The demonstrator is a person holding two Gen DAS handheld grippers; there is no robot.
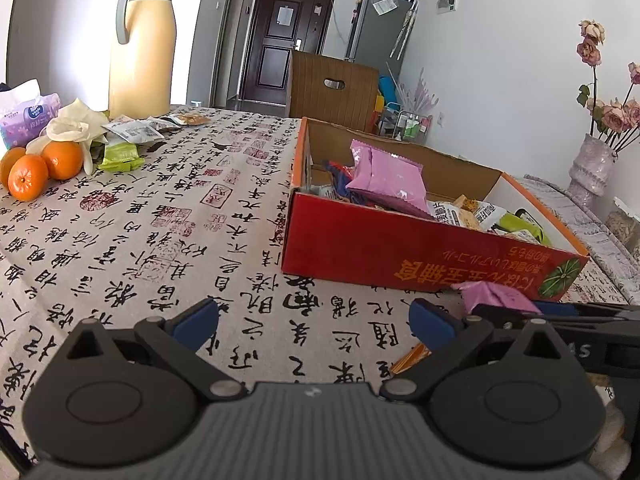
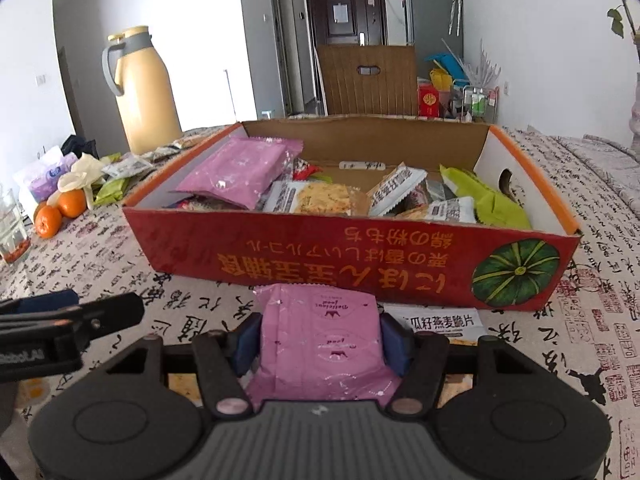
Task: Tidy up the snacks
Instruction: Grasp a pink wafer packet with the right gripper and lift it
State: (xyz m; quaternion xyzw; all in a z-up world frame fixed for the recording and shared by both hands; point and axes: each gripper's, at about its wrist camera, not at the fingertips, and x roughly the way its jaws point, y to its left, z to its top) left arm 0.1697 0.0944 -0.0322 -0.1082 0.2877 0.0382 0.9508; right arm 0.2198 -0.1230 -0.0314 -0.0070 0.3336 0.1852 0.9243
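- Two grippers over the calligraphy-print cloth worktop (image 1: 160, 240), and the action is on the right side.
- Right gripper (image 2: 320, 338) has a pink foil snack packet (image 2: 320, 344) squarely between its blue pads (image 2: 394, 344), one pad pressed against each side edge: it's clamped on the packet.
- That packet lies just in front of the red cardboard box with the green pumpkin picture (image 2: 360, 260), its far end nearly at the box's front wall, outside the box.
- Just to its right, a white snack packet with black print (image 2: 444, 322) lies flat on the cloth beside the gripper.
- Inside the box: another pink packet (image 2: 236, 168) leaning at the left end, white-and-black packets in the middle, a lime-green packet (image 2: 488, 200) at the right.
- Left gripper (image 1: 314, 320) hovers with jaws wide apart, nothing but cloth between them.
- Far left on the worktop: three oranges (image 1: 36, 168), loose packets, a tall cream thermos jug (image 1: 142, 44).
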